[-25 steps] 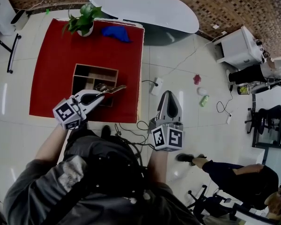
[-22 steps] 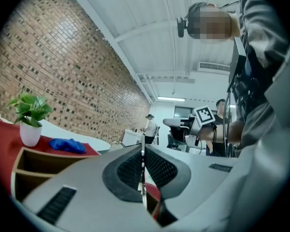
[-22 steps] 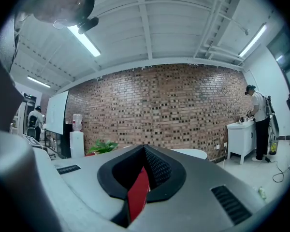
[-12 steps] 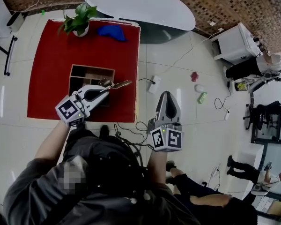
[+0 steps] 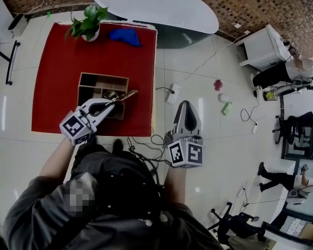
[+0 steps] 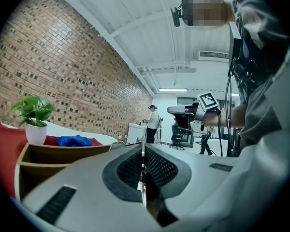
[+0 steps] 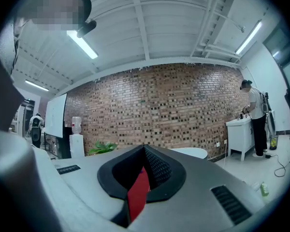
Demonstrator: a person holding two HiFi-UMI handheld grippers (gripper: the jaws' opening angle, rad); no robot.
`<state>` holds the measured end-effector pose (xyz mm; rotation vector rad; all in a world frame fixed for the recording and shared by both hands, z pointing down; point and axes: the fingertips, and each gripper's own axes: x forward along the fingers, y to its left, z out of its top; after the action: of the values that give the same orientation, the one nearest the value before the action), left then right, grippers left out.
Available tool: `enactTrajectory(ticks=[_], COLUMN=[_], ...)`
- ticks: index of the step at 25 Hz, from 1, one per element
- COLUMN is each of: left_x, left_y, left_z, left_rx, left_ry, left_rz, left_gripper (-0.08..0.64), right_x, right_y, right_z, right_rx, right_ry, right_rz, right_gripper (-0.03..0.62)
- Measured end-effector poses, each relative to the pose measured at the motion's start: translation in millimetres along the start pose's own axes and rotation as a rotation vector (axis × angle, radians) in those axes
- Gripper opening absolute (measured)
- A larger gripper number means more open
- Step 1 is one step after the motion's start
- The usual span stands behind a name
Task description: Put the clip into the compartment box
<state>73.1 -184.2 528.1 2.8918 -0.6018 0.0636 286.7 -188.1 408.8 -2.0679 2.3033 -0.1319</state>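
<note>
Left tool (image 5: 115,102) – clenched on the clip (image 5: 123,95) – has eased back down-left over the compartment box (image 5: 104,76), so release looks next.

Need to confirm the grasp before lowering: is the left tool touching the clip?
Touching. The left gripper view shows the left tool closed on the clip, a thin metal edge pinched between its jaws.

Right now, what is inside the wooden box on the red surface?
No item shows in the uncovered compartments of the box. The left gripper and the clip it holds hide the front right part.
</note>
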Motion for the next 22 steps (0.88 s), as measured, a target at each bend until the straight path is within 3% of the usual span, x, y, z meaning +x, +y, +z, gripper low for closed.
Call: enactTrajectory(ticks=[9, 13, 18, 22], left_x=[-2.0, -3.6, -7.0, -17.0], left_y=[-10.0, -13.4, -17.7, -6.9], left_z=[-4.6, 0.8, 14.7, 30.6], left_rx=[-0.002, -0.035, -0.014, 0.017], left_ry=[0.039, 0.013, -0.010, -0.047], left_rz=[-0.020, -0.024, -0.021, 0.034], left_gripper=[0.075, 0.178, 0.183, 0.183], right_x=[-2.7, -1.9, -4.6, -4.3], right_y=[4.1, 5.7, 9.3, 14.3], right_z=[3.5, 2.9, 2.7, 4.3], right_rx=[0.006, 0.009, 0.012, 0.014], right_ry=[-0.008, -0.013, -0.015, -0.027], right_rz=[-0.001, 0.001, 0.007, 0.010], right_gripper=[0.012, 0.012, 0.012, 0.012])
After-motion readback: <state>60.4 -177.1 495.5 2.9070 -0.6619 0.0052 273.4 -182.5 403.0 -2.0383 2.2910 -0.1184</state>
